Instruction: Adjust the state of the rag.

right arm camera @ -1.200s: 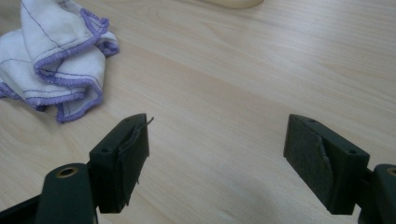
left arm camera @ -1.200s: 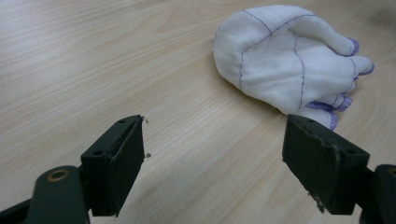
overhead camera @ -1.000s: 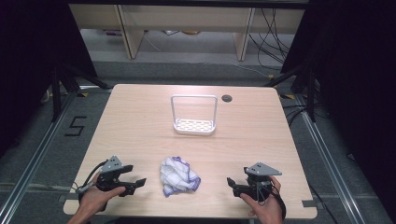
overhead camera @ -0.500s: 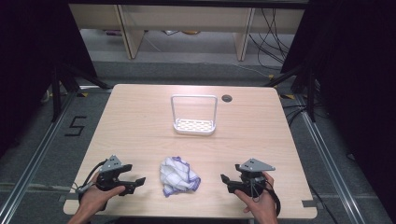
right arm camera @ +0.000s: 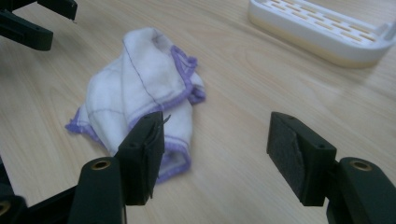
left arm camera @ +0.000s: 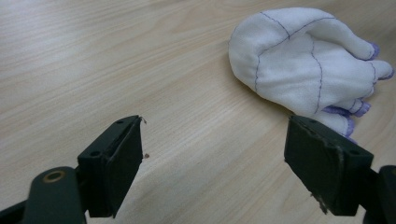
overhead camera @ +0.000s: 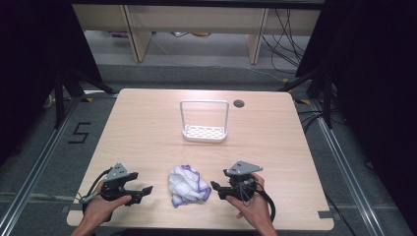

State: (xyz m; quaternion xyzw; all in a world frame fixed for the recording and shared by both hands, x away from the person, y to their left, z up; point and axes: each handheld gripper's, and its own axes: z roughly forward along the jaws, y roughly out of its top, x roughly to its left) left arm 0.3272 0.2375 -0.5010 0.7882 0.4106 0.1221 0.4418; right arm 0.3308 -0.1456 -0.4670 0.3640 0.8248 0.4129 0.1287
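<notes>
A crumpled white cloth with purple stitching (overhead camera: 187, 185) lies near the table's front edge, between both grippers. My left gripper (overhead camera: 143, 191) sits to its left, open, jaws pointing at the cloth (left arm camera: 303, 60) and apart from it. My right gripper (overhead camera: 216, 189) is close on the cloth's right side, open; in its own view the cloth (right arm camera: 140, 88) lies just beyond the left jaw, and the gap between the jaws holds bare table. Each gripper is held by a hand.
A white rack with a tall wire handle (overhead camera: 204, 121) stands at the table's middle; its slotted base (right arm camera: 322, 28) is at the upper right in the right gripper view. A dark cable hole (overhead camera: 239, 103) lies behind it. Table edges drop to a grey floor.
My right gripper has slid left toward the cloth and now sits close beside it. My left gripper has edged slightly right. The cloth has not moved.
</notes>
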